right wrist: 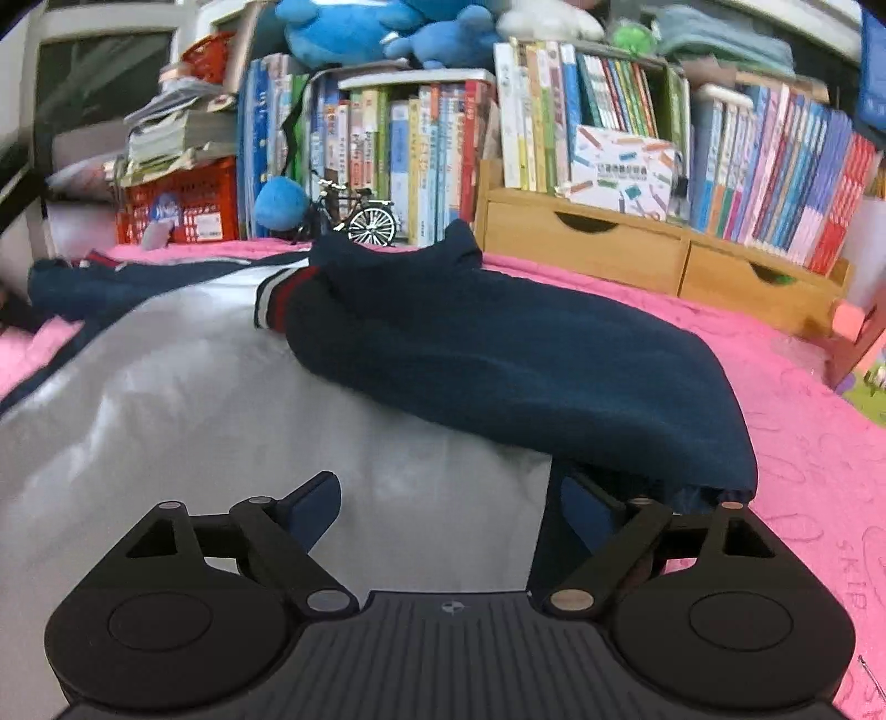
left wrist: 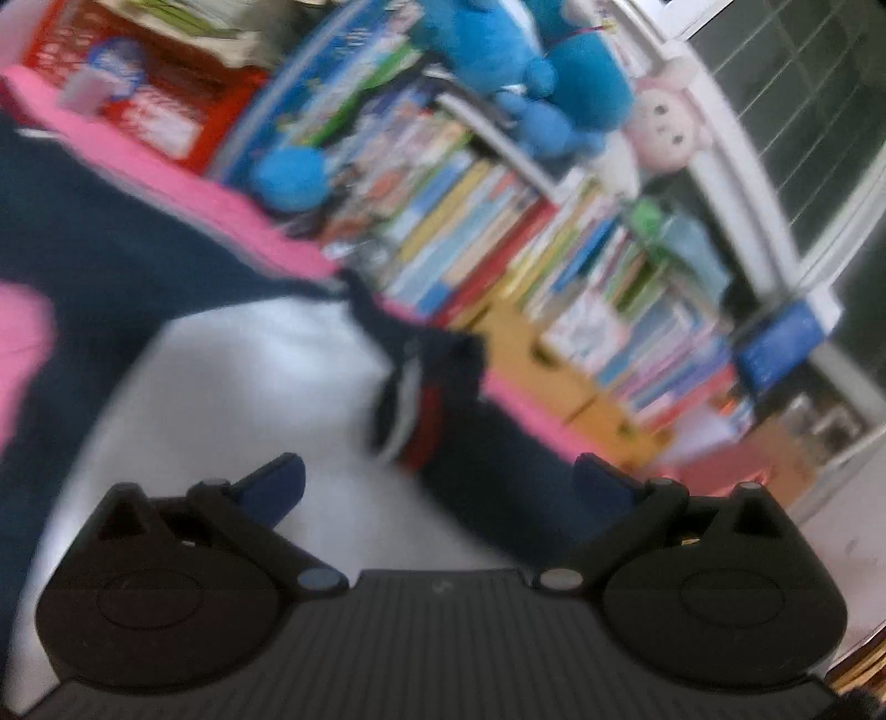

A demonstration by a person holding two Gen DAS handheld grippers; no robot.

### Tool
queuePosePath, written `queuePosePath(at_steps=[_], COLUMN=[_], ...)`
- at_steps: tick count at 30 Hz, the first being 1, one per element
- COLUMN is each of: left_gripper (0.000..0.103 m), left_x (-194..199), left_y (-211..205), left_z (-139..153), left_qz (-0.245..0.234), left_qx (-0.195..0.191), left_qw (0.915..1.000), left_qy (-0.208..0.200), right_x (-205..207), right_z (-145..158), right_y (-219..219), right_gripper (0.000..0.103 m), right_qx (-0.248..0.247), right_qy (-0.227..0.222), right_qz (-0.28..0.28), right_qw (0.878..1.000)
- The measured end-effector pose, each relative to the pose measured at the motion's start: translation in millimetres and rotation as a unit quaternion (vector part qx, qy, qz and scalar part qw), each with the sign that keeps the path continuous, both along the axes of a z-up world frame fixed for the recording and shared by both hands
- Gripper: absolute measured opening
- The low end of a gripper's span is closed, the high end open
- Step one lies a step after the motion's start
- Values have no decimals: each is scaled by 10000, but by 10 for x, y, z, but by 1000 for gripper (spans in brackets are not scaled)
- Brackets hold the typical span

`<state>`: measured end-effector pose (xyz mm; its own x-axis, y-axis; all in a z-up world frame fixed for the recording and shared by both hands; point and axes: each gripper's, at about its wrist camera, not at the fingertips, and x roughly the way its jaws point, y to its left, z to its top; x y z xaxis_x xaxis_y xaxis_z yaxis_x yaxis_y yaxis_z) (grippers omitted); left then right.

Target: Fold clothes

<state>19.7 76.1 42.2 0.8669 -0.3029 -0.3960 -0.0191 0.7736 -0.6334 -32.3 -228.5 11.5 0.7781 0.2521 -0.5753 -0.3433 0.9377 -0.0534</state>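
Observation:
A white and navy jacket (right wrist: 221, 376) lies spread on a pink blanket (right wrist: 803, 443). Its navy right sleeve (right wrist: 526, 365) is folded across the white body, with the striped cuff (right wrist: 277, 302) near the middle. My right gripper (right wrist: 443, 498) is open and empty, low over the white body at the sleeve's near edge; its right finger (right wrist: 587, 509) sits under the sleeve's edge. In the blurred left wrist view my left gripper (left wrist: 437, 487) is open and empty above the white body (left wrist: 249, 399), with the striped cuff (left wrist: 415, 410) just ahead of it.
Rows of books (right wrist: 609, 111), a wooden drawer unit (right wrist: 664, 255), a red crate (right wrist: 183, 205), a small model bicycle (right wrist: 360, 216) and blue plush toys (right wrist: 387, 27) line the far edge of the blanket. A window (left wrist: 803, 111) is at the right in the left wrist view.

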Motion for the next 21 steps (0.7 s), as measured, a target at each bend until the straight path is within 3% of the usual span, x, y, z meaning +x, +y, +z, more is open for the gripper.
queuePosePath(at_steps=[6,8,9,10,14,18,21], left_gripper=[103,87,66,53,49,49,50], left_x=[853,963,959,956,910,738,642], left_y=[-493,-613,-665,-718,-873,-749,-561], left_z=[-268,-336,-319,-302,-182,114,209], left_qz=[391,475,493,510,610,855,1124], left_qx=[959,1234,1434,1634,2367,2829,3036], left_qw=[9916,9871,9848,9820,9685,9551,9453], left_qy=[778,905,851,796,474,-215,-396], right_x=[-141,-164,-169,-167,-177,-170,-173], right_z=[-76,-67,-70,-76,-71,-88,-110], right_y=[183,209,211,217,208,259,327], right_gripper=[89,91,92,92,96,98,99], right_qx=[-389,-396,-386,-381,-403,-615,-845], right_qy=[-383,-453,-458,-428,-441,-406,-363], right_qz=[194,277,293,299,195,162,175], right_qw=[9983,9978,9978,9979,9980,9971,9956])
